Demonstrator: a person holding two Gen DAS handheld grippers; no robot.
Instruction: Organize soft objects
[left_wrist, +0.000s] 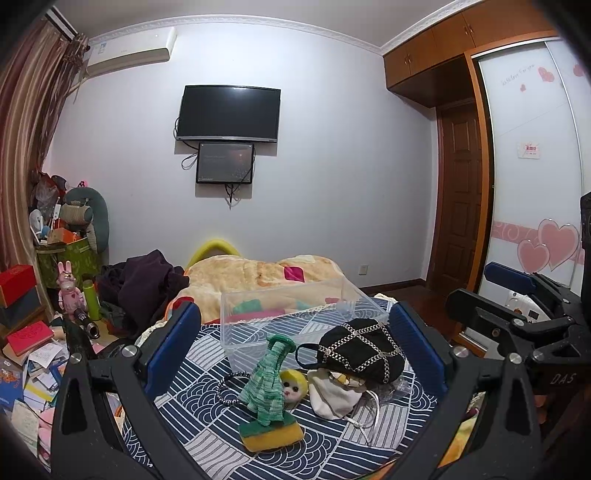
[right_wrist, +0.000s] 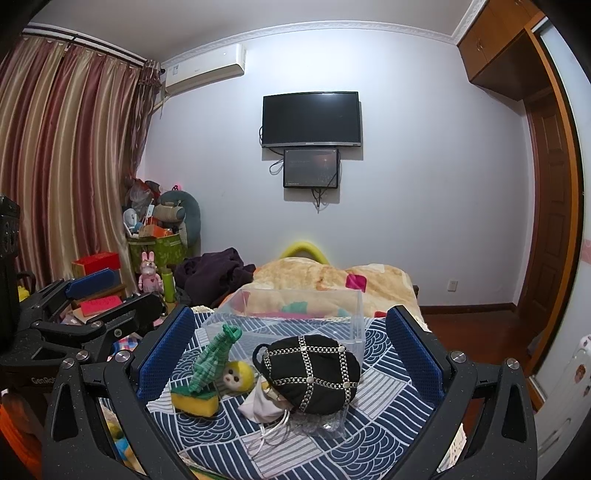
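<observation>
left gripper (left_wrist: 295, 350) spread wide, holding nothing | right gripper (right_wrist: 291, 350) likewise released | soft pile lower centre: black chain-trimmed fabric mask (right_wrist: 312, 373), green knitted cloth (left_wrist: 267, 380), yellow-green sponge (left_wrist: 271, 434) | clear plastic box (left_wrist: 295, 314) just behind, apparently the destination, nothing loaded

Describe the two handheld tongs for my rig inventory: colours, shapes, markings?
Both match. The left tongs have a matte black, faintly speckled frame, triangular cut-outs, silver round bolts, and flat blue textured fingers. The right tongs look the same; their fingers are blue mesh-patterned. White lettering shows: "DAS" on one body, "GenRob..." on the other. No cables or sleeves visible.
</observation>
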